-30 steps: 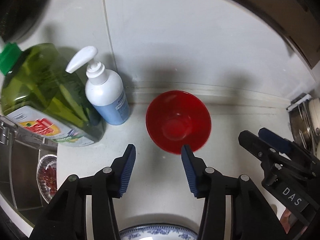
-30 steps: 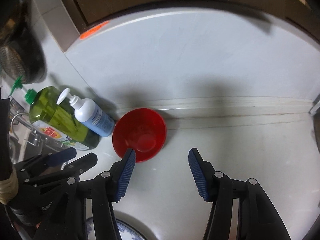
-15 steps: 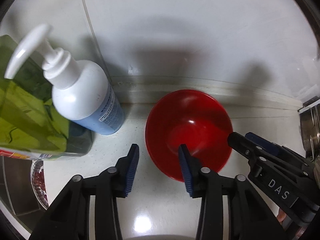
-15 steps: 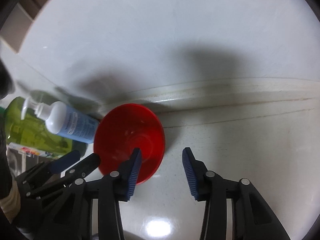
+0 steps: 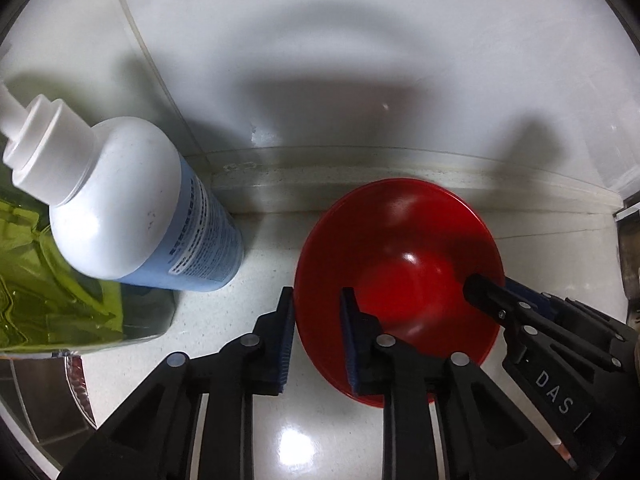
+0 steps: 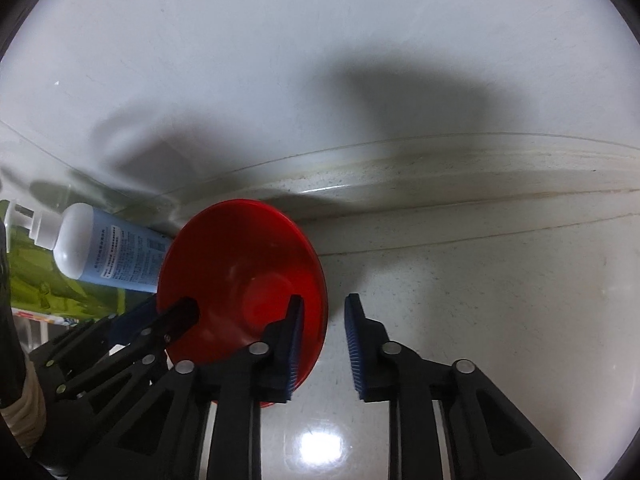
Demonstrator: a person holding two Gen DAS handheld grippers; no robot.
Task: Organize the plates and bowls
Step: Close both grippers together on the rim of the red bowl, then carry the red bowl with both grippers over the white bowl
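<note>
Red bowl (image 5: 400, 276) is sitting upright on the white countertop (image 5: 260, 252), close to the back wall (image 5: 320, 60), w/ nothing in it.

Left gripper (image 5: 318, 336) is straddling the bowl's left rim: one blue pad outside the wall, the other inside. Its jaws have just been closing, rim between them. The outer pad is lying right against the rim; the inner one looks to be on the inside wall, but can't tell for sure if both are pressing yet.

Right gripper (image 6: 324, 344) is doing the same on the opposite rim: left finger inside the bowl, right finger outside over bare counter. Jaws have just been closing too. In the right wrist view a sliver of counter is showing btwn the outer pad and the rim, so that side isn't clamped; the jaws are standing narrowly apart around the rim.

Each gripper is also showing in the other's view, black tip poking over the bowl's edge.

Just left of the bowl, not touching, a white-and-blue pump bottle (image 5: 132, 208) is standing. Behind that, touching it, is a green dish soap bottle (image 5: 44, 292). A bit of steel sink (image 5: 44, 392) is peeking in at bottom left of the left wrist view. A steel object at far right edge (image 5: 628, 256), too cropped to ID.
</note>
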